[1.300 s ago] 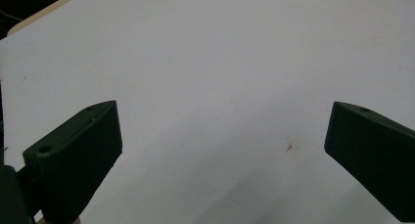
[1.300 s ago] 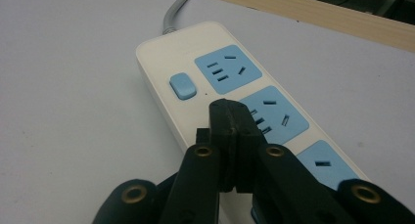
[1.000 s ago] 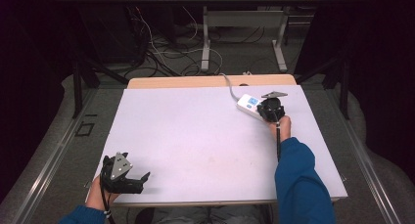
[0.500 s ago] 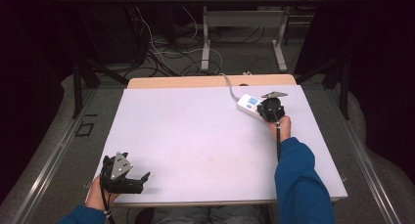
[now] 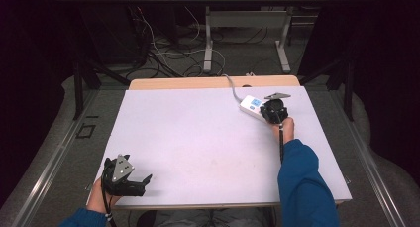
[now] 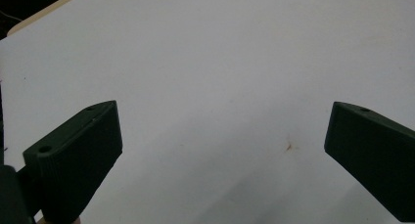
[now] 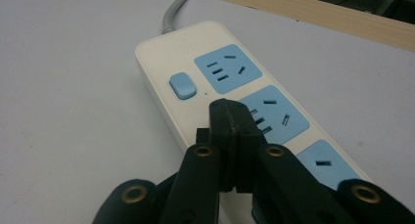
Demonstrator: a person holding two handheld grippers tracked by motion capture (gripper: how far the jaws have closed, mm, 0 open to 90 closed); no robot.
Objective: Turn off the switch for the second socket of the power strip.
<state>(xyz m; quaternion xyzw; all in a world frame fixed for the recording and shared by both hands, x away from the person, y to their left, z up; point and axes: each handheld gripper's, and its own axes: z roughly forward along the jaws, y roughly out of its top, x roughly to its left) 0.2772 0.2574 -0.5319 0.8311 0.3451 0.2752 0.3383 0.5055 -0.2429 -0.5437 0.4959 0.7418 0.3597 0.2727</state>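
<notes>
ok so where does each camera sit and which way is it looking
High view: above the person's side, looking forward and down on the table; both forearms, left gripper and right gripper show.
Left gripper view: rides the left gripper, facing bare tabletop between its open jaws.
Right gripper view: rides the right gripper, jaws shut over the power strip.
Shared: high and right gripper views both show the power strip.
</notes>
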